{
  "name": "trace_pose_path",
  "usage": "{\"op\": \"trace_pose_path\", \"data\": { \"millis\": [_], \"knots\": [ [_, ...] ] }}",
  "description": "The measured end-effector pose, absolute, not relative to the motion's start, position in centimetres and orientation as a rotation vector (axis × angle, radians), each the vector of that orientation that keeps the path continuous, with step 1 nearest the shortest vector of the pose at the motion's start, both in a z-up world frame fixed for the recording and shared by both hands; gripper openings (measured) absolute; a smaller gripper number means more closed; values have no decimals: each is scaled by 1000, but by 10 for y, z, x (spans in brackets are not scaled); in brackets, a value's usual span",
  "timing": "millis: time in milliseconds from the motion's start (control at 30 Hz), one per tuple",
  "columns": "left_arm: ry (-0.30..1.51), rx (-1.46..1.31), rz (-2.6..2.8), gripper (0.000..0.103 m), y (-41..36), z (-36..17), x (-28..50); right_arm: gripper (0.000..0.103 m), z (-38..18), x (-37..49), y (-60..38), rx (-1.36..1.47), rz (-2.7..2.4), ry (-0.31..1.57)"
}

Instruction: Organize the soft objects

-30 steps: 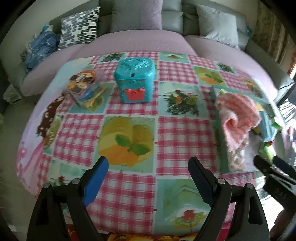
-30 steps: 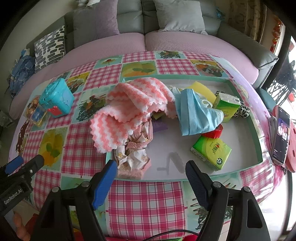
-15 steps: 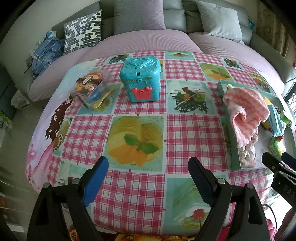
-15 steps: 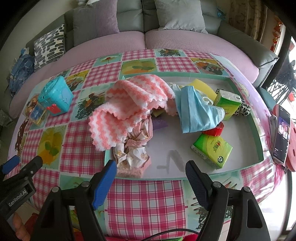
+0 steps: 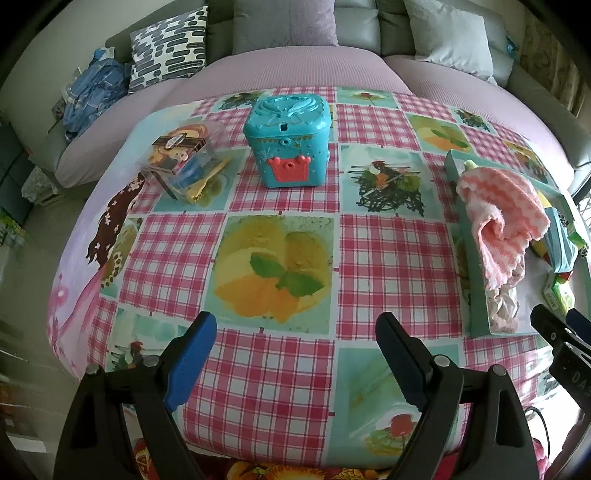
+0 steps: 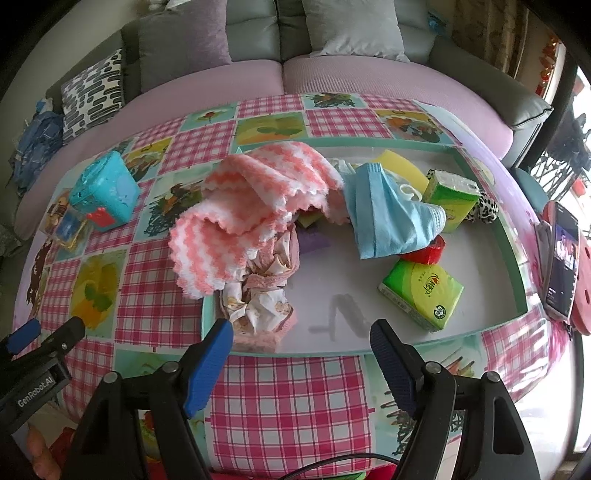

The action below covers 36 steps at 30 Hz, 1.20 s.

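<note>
A teal-rimmed white tray [image 6: 513, 254] on the chequered tablecloth holds a pink-and-white zigzag cloth [image 6: 255, 206] draped over its left rim, a crumpled floral cloth [image 6: 258, 302] below it, a blue fabric piece [image 6: 388, 221], a yellow sponge [image 6: 400, 162] and two green tissue packs [image 6: 421, 295]. My right gripper [image 6: 301, 338] hovers open at the tray's near rim, nothing between its fingers. My left gripper [image 5: 295, 332] is open over bare tablecloth, left of the tray [image 5: 476, 295] and the zigzag cloth [image 5: 502, 218].
A teal toy box [image 5: 290, 147] and a clear plastic box [image 5: 184, 170] stand at the far left of the table. A phone [image 6: 559, 258] lies at the right edge. A sofa with cushions [image 6: 351, 29] curves behind. Red tape [image 6: 424, 253] and a spotted item [image 6: 484, 210] sit in the tray.
The left wrist view has shifted so the toy box and tray appear further right and more of the table's left edge shows. The right gripper has stayed put. Both stay open.
</note>
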<state>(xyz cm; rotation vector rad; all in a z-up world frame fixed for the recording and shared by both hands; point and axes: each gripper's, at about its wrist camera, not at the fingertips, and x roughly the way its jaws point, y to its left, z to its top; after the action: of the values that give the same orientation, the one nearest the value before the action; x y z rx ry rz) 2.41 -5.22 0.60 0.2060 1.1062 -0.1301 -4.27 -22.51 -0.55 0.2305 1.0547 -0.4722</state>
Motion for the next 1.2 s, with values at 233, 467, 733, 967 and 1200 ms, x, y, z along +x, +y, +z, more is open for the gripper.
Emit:
{"op": "trace_pose_path", "data": {
  "millis": [233, 467, 733, 967, 1200],
  "knots": [
    [1113, 202, -125, 88, -52, 5, 25, 80, -7, -42, -225, 235, -478, 1058],
    [1116, 202, -126, 88, -52, 5, 26, 80, -7, -42, -225, 227, -500, 1057],
    [1121, 203, -127, 88, -52, 3, 26, 80, -7, -41, -224, 211, -503, 1061],
    [1121, 203, -128, 88, -52, 3, 26, 80, -8, -40, -224, 211, -502, 1066],
    [1121, 204, -129, 88, -52, 3, 27, 80, -9, -41, -224, 212, -501, 1068]
  ]
}}
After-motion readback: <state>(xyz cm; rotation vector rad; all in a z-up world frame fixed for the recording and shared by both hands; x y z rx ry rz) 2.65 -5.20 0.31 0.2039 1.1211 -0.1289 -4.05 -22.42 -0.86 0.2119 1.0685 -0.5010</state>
